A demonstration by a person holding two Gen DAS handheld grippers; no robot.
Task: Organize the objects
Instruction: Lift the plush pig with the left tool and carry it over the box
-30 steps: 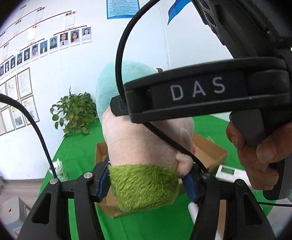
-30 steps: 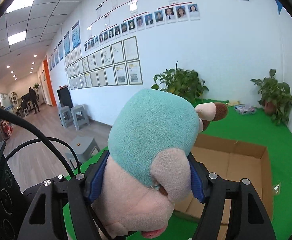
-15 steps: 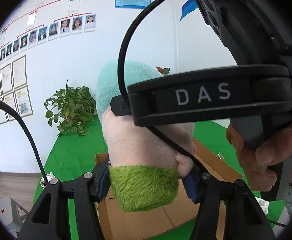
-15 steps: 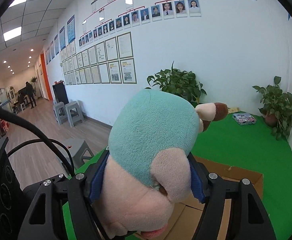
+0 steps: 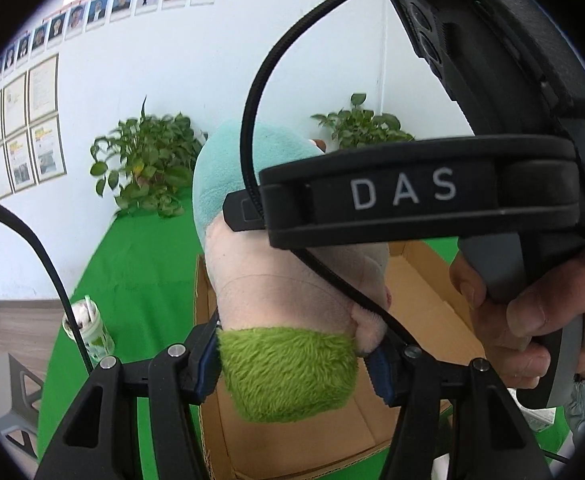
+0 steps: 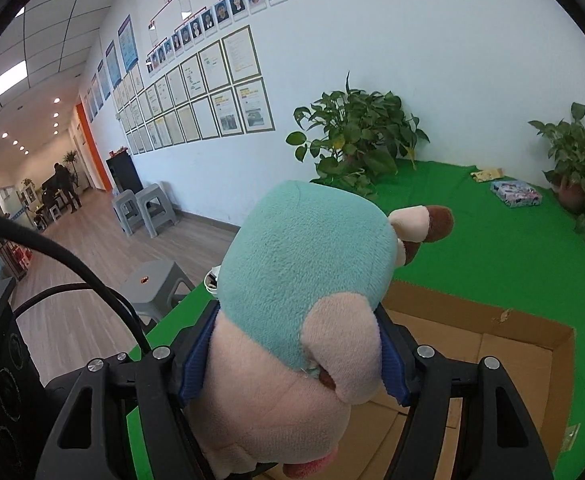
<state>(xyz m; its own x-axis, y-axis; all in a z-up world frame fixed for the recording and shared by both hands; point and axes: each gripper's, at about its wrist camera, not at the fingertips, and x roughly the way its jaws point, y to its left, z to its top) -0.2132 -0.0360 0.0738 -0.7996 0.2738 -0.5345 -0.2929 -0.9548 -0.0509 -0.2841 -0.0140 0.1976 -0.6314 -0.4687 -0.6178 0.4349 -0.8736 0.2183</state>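
A plush toy (image 5: pixel 288 304) with a teal body, pink limbs and a fuzzy green part hangs in the air between both grippers. My left gripper (image 5: pixel 296 360) is shut on its green end. My right gripper (image 6: pixel 296 356) is shut on its pink and teal part (image 6: pixel 304 280). In the left wrist view the right gripper's black body, marked DAS, crosses above the toy, with a hand (image 5: pixel 532 312) on its handle. An open cardboard box (image 6: pixel 492 352) lies on the green table right under the toy, its floor (image 5: pixel 424 312) showing beneath it.
Two potted plants (image 6: pixel 356 140) (image 6: pixel 580 168) stand at the table's far edge by the white wall, with a small colourful box (image 6: pixel 516 194) between them. A green-lidded cup (image 5: pixel 88 332) sits near the table's left edge. Grey stools (image 6: pixel 144 208) stand on the floor to the left.
Both grippers carried the plush toy forward and slightly down over the table. The cardboard box now lies directly beneath it and the plants look nearer.
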